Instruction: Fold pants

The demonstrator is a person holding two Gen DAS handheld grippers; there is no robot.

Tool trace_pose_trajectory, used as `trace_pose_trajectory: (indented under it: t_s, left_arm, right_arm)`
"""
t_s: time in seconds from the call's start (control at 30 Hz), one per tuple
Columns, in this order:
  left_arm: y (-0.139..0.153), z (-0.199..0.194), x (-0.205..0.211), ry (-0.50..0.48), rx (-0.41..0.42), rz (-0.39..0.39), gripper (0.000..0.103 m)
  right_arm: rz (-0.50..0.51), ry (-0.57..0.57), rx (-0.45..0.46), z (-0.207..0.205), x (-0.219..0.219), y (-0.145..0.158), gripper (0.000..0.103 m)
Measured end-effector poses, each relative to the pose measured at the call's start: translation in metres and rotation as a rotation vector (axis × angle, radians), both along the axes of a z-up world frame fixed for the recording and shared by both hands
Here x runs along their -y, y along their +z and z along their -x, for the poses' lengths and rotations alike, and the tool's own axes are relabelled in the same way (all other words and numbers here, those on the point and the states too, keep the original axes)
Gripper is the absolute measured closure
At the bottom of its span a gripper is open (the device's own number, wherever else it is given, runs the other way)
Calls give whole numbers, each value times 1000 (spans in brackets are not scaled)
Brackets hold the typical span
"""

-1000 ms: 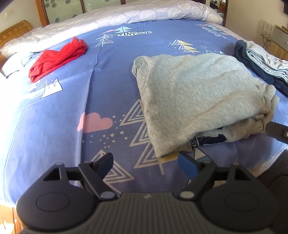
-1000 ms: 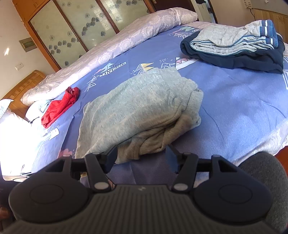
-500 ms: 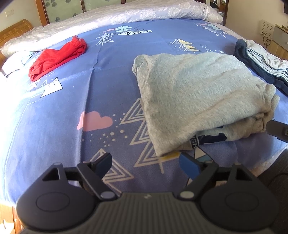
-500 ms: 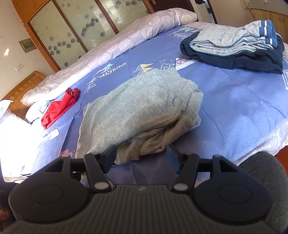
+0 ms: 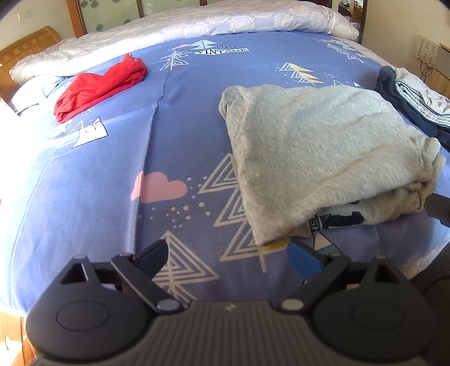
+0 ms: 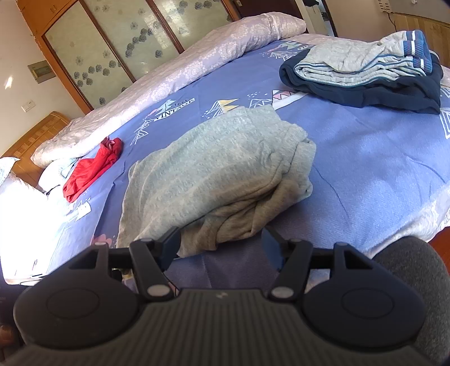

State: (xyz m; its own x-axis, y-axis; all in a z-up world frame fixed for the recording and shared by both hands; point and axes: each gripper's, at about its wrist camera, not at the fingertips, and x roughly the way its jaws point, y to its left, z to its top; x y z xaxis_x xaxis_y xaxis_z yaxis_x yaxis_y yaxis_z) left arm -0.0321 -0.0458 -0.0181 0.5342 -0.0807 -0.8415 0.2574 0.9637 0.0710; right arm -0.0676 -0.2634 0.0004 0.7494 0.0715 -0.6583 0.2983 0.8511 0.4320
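Note:
Grey pants (image 5: 317,149) lie folded into a thick bundle on the blue patterned bed sheet (image 5: 180,124), near the bed's front edge. My left gripper (image 5: 227,253) hovers just in front of the bundle's near left corner; its jaws are opening and nothing is between them. In the right wrist view the same grey pants (image 6: 219,171) lie ahead, rumpled at their near end. My right gripper (image 6: 220,239) stands open at that rumpled near edge, with the cloth just beyond the fingertips and not pinched. One tip of the right gripper (image 5: 438,207) shows at the left wrist view's right edge.
A red garment (image 5: 98,87) lies crumpled at the far left of the bed. A folded stack of navy and light grey clothes (image 6: 365,73) sits at the right. A lilac quilt (image 5: 197,25) runs along the far side, before a wooden headboard (image 6: 33,135) and wardrobe doors (image 6: 118,50).
The left gripper's fingers have spread wider apart. The right gripper's fingers have parted slightly. Neither hand has shifted, and the pants lie as before.

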Motion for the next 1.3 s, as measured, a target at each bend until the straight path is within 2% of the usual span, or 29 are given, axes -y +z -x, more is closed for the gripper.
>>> trace_pose_trajectory:
  t_s: [1.3]
  left_arm:
    - [1, 4, 1, 2, 38, -28, 8]
  right_arm:
    - [-10, -42, -28, 1, 5, -5, 36]
